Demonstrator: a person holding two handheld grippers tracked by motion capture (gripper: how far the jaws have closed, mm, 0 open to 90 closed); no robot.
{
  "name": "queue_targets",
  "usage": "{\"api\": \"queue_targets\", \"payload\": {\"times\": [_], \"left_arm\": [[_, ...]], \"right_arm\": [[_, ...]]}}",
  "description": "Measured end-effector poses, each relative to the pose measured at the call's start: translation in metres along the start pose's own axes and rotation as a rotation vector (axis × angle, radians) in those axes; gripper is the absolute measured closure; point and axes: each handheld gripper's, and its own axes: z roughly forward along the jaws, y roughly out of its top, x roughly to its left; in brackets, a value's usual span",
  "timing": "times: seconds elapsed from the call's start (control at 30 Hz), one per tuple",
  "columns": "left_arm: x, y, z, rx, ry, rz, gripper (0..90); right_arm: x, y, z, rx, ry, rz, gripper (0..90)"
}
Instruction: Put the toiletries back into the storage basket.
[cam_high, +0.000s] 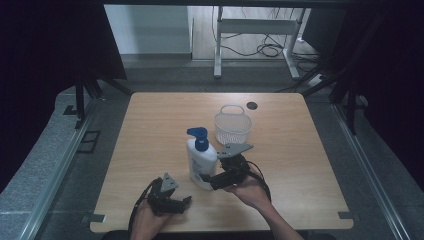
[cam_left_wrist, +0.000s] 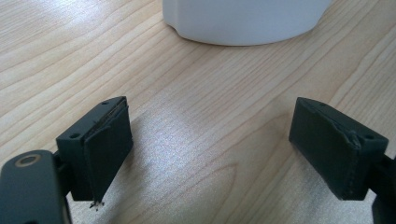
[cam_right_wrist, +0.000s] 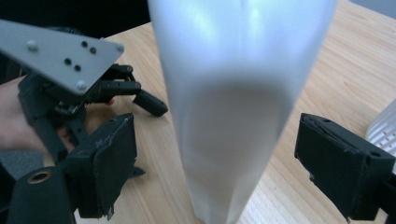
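Note:
A white lotion bottle (cam_high: 199, 162) with a blue pump (cam_high: 200, 137) stands upright near the middle of the wooden table (cam_high: 290, 165). My right gripper (cam_high: 212, 181) is open, one jaw on each side of the bottle's lower body (cam_right_wrist: 233, 116), with gaps on both sides. My left gripper (cam_high: 184, 202) sits low near the table's front edge, to the left of the bottle. It is open with nothing between its jaws (cam_left_wrist: 210, 144), and the bottle's base (cam_left_wrist: 243, 21) stands a short way ahead of it. The left gripper (cam_right_wrist: 70, 79) also appears in the right gripper view.
A small white mesh basket (cam_high: 232, 126) with a handle stands just behind the bottle; its edge (cam_right_wrist: 384, 130) is at the right in the right gripper view. A black round grommet (cam_high: 251, 105) sits near the table's far edge. Bare wood lies left and right.

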Motion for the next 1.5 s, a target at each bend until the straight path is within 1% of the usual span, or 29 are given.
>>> {"api": "queue_targets", "payload": {"times": [0.23,0.4,0.43,0.5,0.57,0.63,0.7,0.77,0.87,1.07,1.2,1.5], "left_arm": [[0.000,0.000,0.000,-0.001,0.001,-0.002,12.5],[0.000,0.000,0.000,-0.003,0.000,-0.003,12.5],[0.000,0.000,0.000,-0.003,0.000,-0.003,12.6],[0.000,0.000,0.000,-0.003,0.000,-0.003,12.5],[0.000,0.000,0.000,-0.003,0.000,-0.003,12.5],[0.000,0.000,0.000,-0.003,0.000,-0.003,12.5],[0.000,0.000,0.000,-0.001,0.001,-0.002,12.5],[0.000,0.000,0.000,-0.001,0.001,-0.002,12.5],[0.000,0.000,0.000,0.000,0.001,-0.002,12.5],[0.000,0.001,0.001,0.000,0.001,-0.002,12.5],[0.000,0.001,0.001,0.000,0.002,0.000,12.5],[-0.001,0.001,0.001,0.000,0.001,0.001,12.5]], "right_arm": [[0.001,0.008,0.010,-0.002,-0.031,-0.013,13.8],[0.001,0.010,0.016,-0.008,-0.044,-0.008,16.3],[0.002,0.011,0.019,-0.014,-0.053,-0.011,18.4],[0.001,0.011,0.020,-0.016,-0.057,-0.010,19.4],[0.002,0.012,0.022,-0.020,-0.059,-0.005,22.5],[0.002,0.013,0.023,-0.025,-0.065,-0.012,26.7],[0.003,0.014,0.023,-0.032,-0.068,-0.017,34.2],[0.003,0.014,0.023,-0.035,-0.067,-0.019,35.9],[0.003,0.016,0.023,-0.022,-0.074,-0.026,36.5],[0.002,0.017,0.020,-0.007,-0.072,-0.024,37.3],[-0.001,0.018,0.018,0.009,-0.067,-0.029,37.5],[-0.006,0.025,0.008,-0.002,-0.044,-0.036,37.7]]}}
